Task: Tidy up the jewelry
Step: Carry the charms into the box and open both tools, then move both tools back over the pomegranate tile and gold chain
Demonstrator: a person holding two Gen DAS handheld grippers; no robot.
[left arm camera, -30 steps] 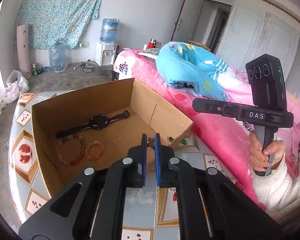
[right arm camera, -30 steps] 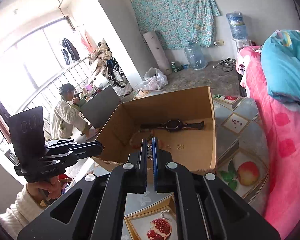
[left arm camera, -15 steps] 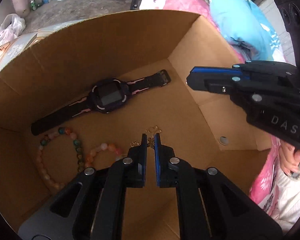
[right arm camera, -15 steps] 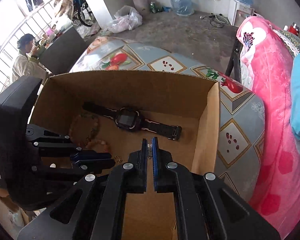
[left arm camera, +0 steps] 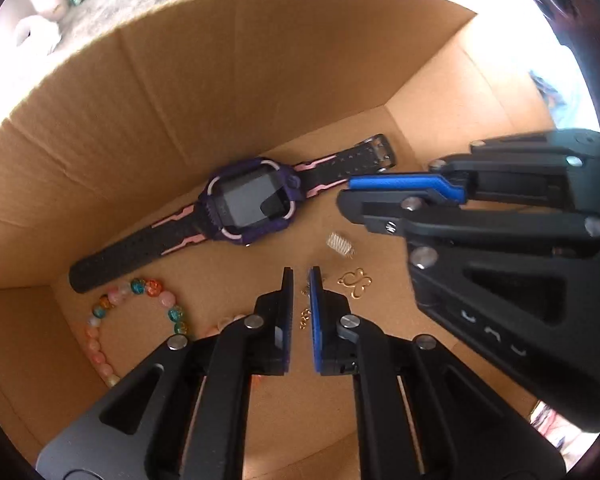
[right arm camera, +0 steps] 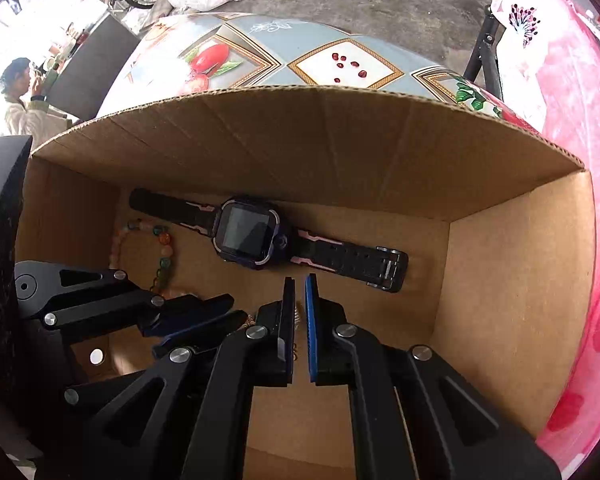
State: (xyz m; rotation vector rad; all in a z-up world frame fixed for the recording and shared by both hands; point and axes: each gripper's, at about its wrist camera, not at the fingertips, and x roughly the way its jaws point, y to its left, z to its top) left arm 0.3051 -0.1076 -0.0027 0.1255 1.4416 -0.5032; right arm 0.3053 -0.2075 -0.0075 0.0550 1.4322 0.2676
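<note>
Cardboard box (left arm camera: 228, 80) on the patterned bench (right arm camera: 260, 40); both tools point steeply down inside it.

Far left on the floor: bead bracelet (left arm camera: 140, 300). Next, watch (left arm camera: 248, 204), lying flat along the back wall. Left hand-held gripper (left arm camera: 300, 280): jaws opening, narrow gap, nothing pinched; a small gold chain piece (left arm camera: 304, 318) lies on the floor between its fingers. Just right: silver spring charm (left arm camera: 340, 245), gold butterfly charm (left arm camera: 356, 282). Right hand-held gripper (right arm camera: 299, 284): jaws opening too, empty, over the charms.

Step, by my reading: reaching for small pieces. Next move calls for wider jaws and a careful descent.
</note>
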